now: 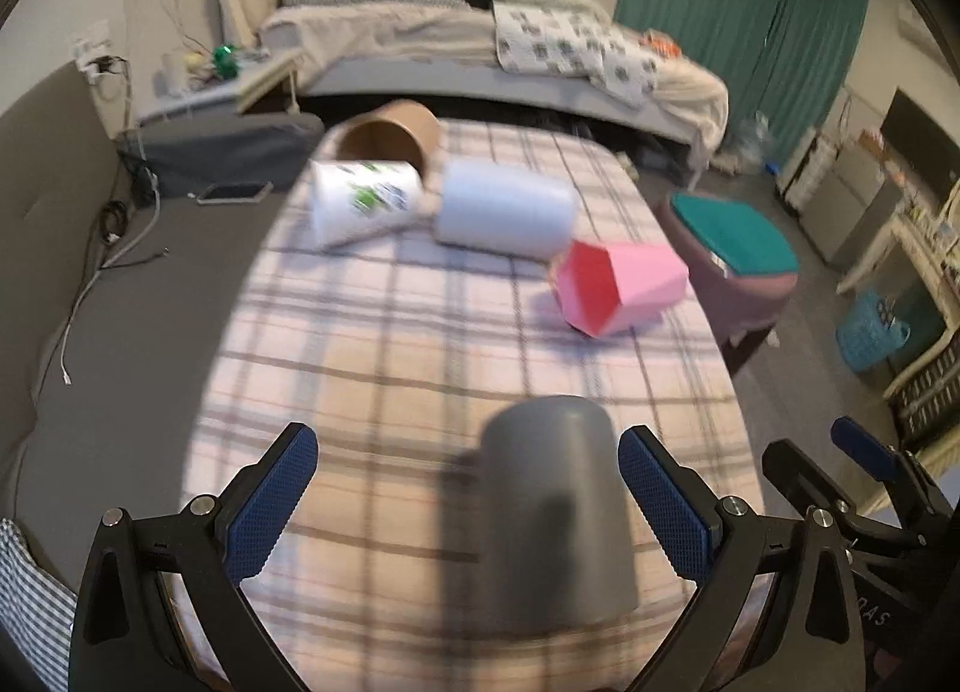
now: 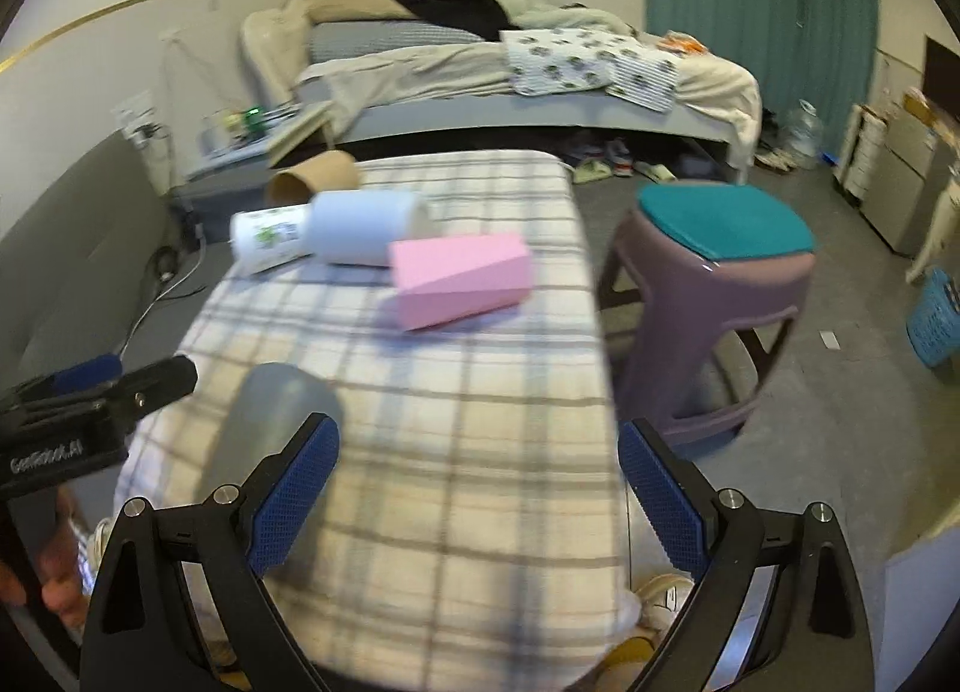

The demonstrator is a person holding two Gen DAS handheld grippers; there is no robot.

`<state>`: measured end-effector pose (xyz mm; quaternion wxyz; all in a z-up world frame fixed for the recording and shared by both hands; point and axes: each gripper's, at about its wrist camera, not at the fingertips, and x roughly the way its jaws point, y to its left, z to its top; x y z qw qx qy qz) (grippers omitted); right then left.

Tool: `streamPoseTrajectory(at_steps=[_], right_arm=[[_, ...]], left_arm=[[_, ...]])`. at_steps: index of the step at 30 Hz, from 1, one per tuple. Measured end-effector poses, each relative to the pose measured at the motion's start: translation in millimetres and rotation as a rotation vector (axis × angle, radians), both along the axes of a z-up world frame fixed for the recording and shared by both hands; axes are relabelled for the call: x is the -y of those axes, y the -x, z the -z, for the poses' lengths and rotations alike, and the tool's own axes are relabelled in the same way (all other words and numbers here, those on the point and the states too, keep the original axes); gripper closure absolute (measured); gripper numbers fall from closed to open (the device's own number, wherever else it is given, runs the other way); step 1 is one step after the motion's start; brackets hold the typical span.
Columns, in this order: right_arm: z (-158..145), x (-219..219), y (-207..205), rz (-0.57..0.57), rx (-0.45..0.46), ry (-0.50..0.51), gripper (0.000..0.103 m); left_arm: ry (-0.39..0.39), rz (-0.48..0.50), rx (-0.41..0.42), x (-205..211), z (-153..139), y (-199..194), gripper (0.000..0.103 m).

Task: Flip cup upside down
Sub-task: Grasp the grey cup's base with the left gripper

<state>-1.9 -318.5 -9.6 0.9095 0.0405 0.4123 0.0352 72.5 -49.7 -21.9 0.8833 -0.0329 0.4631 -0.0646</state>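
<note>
A grey cup (image 1: 555,512) stands upside down on the plaid-covered table (image 1: 390,368), near the front edge. My left gripper (image 1: 468,506) is open, its blue pads on either side of the cup without touching it. In the right wrist view the grey cup (image 2: 270,434) is at the lower left, partly behind one blue pad. My right gripper (image 2: 477,494) is open and empty above the table (image 2: 480,440), to the right of the cup. The left gripper (image 2: 90,392) shows at that view's left edge.
At the table's far end lie a pink angular cup (image 1: 621,284), a pale blue cup (image 1: 504,209), a white printed cup (image 1: 360,200) and a brown paper cup (image 1: 390,137), all on their sides. A purple stool with a teal cushion (image 2: 714,284) stands right of the table. A bed (image 2: 510,74) is behind.
</note>
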Motion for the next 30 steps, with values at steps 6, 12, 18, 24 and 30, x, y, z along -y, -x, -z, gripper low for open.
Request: streamPoseTrajectory(at_steps=[6, 12, 18, 24, 30], right_arm=[[14, 19, -9, 0.043, -0.012, 0.001, 0.008], [29, 24, -12, 0.051, -0.031, 0.029, 0.008], [30, 21, -11, 0.049, -0.018, 0.062, 0.008], [25, 18, -9, 0.047, 0.002, 0.052, 0.008], [19, 16, -5, 0.052, 0.024, 0.043, 0.008]], left_arm=[[-0.007, 0.005, -0.109, 28, 27, -24, 0.001], [0.009, 0.006, -0.186, 30, 45, -38, 0.002], [0.021, 0.067, -0.228, 34, 52, -37, 0.004], [0.021, 0.103, -0.259, 32, 50, -31, 0.029], [0.007, 0.098, -0.191, 23, 27, -26, 0.029]])
